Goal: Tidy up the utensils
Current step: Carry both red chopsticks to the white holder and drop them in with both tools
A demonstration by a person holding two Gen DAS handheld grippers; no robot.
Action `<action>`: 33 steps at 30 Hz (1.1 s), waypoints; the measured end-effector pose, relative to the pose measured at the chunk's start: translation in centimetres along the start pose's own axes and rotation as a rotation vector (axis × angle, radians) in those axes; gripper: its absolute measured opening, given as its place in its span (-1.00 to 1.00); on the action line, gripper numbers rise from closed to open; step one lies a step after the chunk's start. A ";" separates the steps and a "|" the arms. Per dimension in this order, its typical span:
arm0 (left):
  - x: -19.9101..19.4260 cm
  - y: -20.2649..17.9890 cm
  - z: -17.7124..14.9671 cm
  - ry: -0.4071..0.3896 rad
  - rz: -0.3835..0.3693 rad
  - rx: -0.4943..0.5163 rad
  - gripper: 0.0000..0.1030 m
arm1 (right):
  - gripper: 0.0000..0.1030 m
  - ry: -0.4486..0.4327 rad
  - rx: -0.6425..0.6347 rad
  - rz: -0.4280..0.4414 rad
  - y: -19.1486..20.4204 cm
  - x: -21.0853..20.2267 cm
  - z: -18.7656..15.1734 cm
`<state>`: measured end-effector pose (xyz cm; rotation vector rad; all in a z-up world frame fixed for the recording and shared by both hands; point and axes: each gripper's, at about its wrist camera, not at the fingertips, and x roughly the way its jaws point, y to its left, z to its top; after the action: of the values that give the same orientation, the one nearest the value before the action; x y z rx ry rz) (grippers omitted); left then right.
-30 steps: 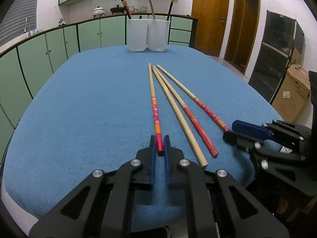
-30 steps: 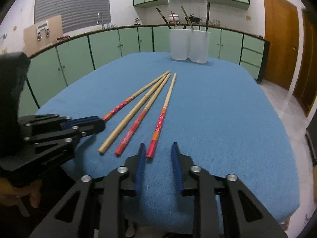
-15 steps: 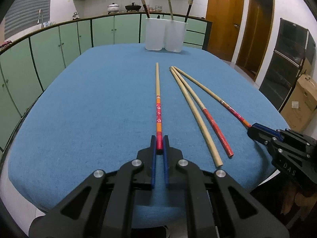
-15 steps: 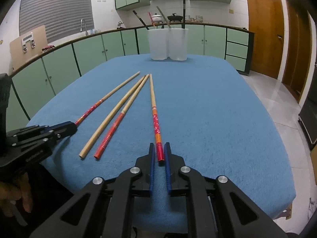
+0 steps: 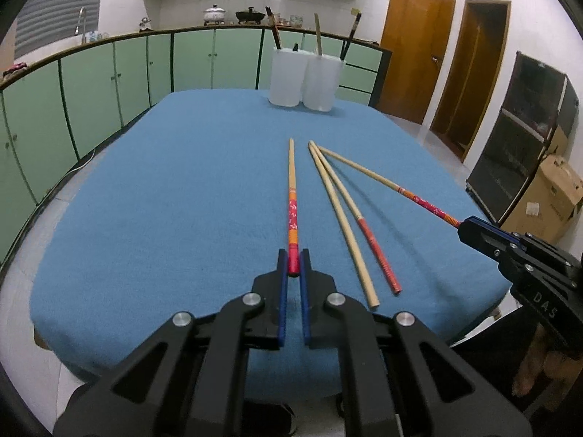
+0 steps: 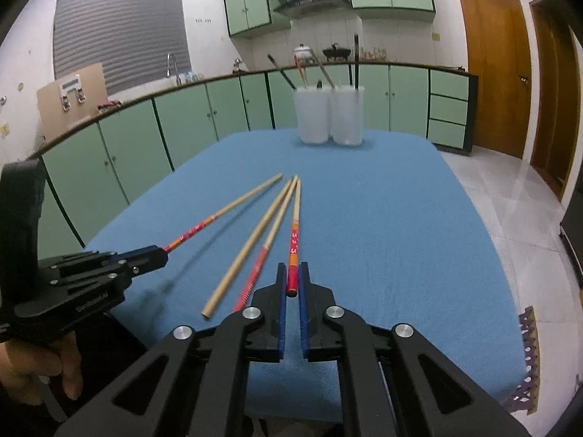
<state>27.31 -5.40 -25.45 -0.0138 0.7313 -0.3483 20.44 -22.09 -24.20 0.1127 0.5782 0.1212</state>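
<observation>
Several long chopsticks are over a blue-clothed table (image 5: 164,189). My left gripper (image 5: 293,260) is shut on the red end of a floral red-and-orange chopstick (image 5: 292,204), lifted off the cloth. My right gripper (image 6: 292,276) is shut on the red end of another floral chopstick (image 6: 294,233), also raised. In the left wrist view the right gripper (image 5: 470,227) shows at right, holding its chopstick (image 5: 382,182). A plain bamboo chopstick (image 5: 342,218) and a red-ended chopstick (image 5: 364,225) lie on the cloth between them. Two white holder cups (image 5: 304,78) stand at the far edge.
The cups (image 6: 329,114) hold several dark and wooden utensils. Green cabinets (image 5: 109,73) ring the left and back. Wooden doors (image 5: 411,43) and a cardboard box (image 5: 546,196) are to the right. The table's near edge is just under the grippers.
The right gripper closed on its chopstick. Both grippers have lifted and pulled back, each carrying a floral chopstick; the one held by the left has spread away from the two on the cloth.
</observation>
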 end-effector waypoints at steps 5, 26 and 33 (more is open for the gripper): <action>-2.9 0.2 1.5 -0.030 0.002 -0.010 -0.90 | -0.88 -0.046 0.019 0.010 -0.1 -2.8 1.6; -9.4 -0.9 12.9 -0.164 -0.024 0.117 -0.90 | -0.88 -0.057 -0.062 0.072 0.2 -2.4 14.6; -8.0 -1.0 15.8 -0.167 -0.046 0.143 -0.90 | -0.89 -0.019 -0.121 0.092 0.5 0.2 18.4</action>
<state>31.85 -5.49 -8.33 0.0749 0.5400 -0.4375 30.69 -22.84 -8.96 0.0227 0.5453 0.2435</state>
